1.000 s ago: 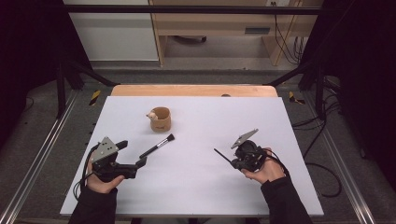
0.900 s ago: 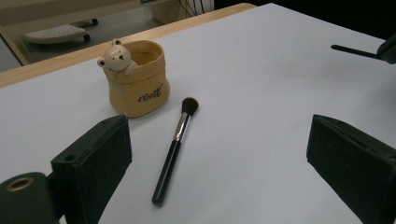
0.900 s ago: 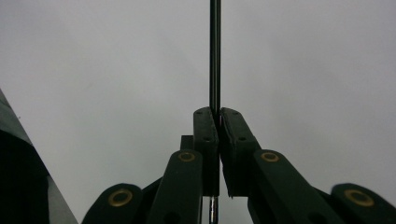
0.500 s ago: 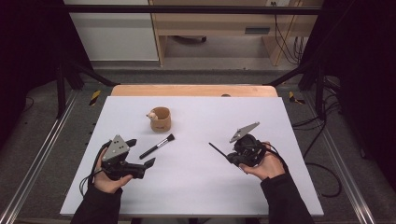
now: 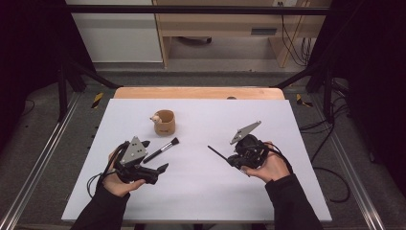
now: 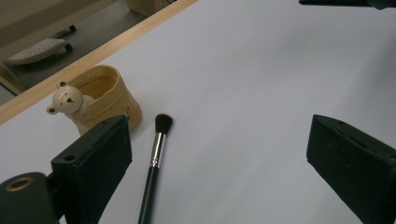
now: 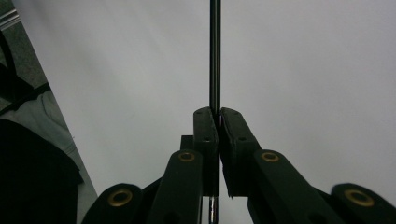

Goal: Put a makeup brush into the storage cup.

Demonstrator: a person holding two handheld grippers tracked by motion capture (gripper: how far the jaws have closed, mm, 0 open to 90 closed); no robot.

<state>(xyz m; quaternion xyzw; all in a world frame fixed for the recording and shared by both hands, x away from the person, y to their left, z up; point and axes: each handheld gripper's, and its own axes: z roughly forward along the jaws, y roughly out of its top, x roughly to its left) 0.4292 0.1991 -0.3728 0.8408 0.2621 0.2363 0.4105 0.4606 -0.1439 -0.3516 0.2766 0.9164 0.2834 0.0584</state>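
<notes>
Black thin stick is clamped in my right gripper, centre-right of frame. Left gripper gapes empty; brush isn't in the bear cup yet.

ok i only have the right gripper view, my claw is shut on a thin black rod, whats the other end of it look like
Observer: From the high view, the thin black rod runs out of the right claw toward the table's middle and ends in a plain tip; too small to say more.
Operator: where's the other claw
Observer: The left claw is open, with nothing between its jaws.
Operator: anything near it
Observer: A makeup brush lies flat on the white table, bristles toward a tan cup.
Operator: cup plain?
Observer: No, a small bear figure sits on its rim.
</notes>
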